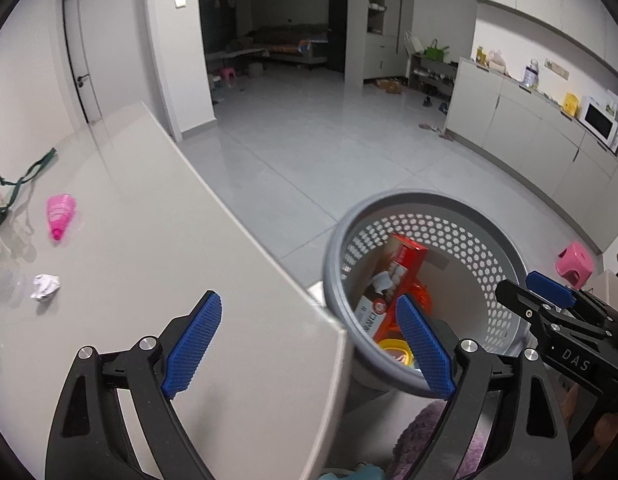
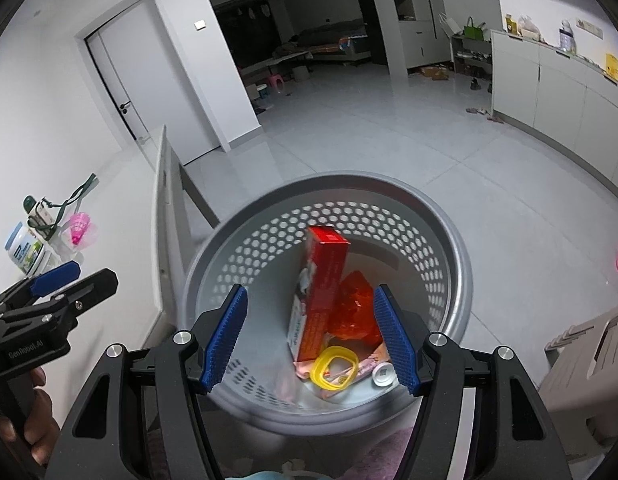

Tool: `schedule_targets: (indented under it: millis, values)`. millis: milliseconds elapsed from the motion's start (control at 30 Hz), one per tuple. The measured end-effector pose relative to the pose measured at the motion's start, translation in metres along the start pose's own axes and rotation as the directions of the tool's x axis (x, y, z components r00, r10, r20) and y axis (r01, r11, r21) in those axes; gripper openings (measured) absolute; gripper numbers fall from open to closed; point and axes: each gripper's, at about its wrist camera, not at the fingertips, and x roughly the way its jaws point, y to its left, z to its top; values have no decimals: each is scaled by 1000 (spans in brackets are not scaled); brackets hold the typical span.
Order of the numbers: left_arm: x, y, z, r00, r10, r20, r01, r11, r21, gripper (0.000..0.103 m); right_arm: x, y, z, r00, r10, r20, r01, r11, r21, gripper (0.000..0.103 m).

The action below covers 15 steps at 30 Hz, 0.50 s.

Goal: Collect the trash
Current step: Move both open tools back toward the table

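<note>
A grey perforated trash basket (image 2: 449, 240) stands on the floor beside the table; it also shows in the left wrist view (image 1: 489, 232). Inside lie a red carton (image 2: 323, 280), a red crumpled wrapper (image 2: 353, 312), a yellow ring (image 2: 335, 366) and a white cap (image 2: 383, 376). My right gripper (image 2: 309, 340) is open and empty above the basket. My left gripper (image 1: 309, 344) is open and empty over the table's corner (image 1: 269, 320). On the table lie a crumpled white paper (image 1: 45, 286) and a pink shuttlecock (image 1: 60, 214).
A green lanyard (image 1: 29, 176) lies at the table's far left. A white tub (image 2: 25, 248) stands by the wall. A pink stool (image 1: 573, 262) stands on the floor at right. Cabinets with a microwave (image 1: 599, 122) line the right wall.
</note>
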Motion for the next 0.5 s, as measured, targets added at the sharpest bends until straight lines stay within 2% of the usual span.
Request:
schedule_targets:
  millis: [500]
  values:
    - [-40, 76, -31, 997, 63, 48, -56, 990, -126, 88, 0, 70, -14, 998, 65, -20, -67, 993, -97, 66]
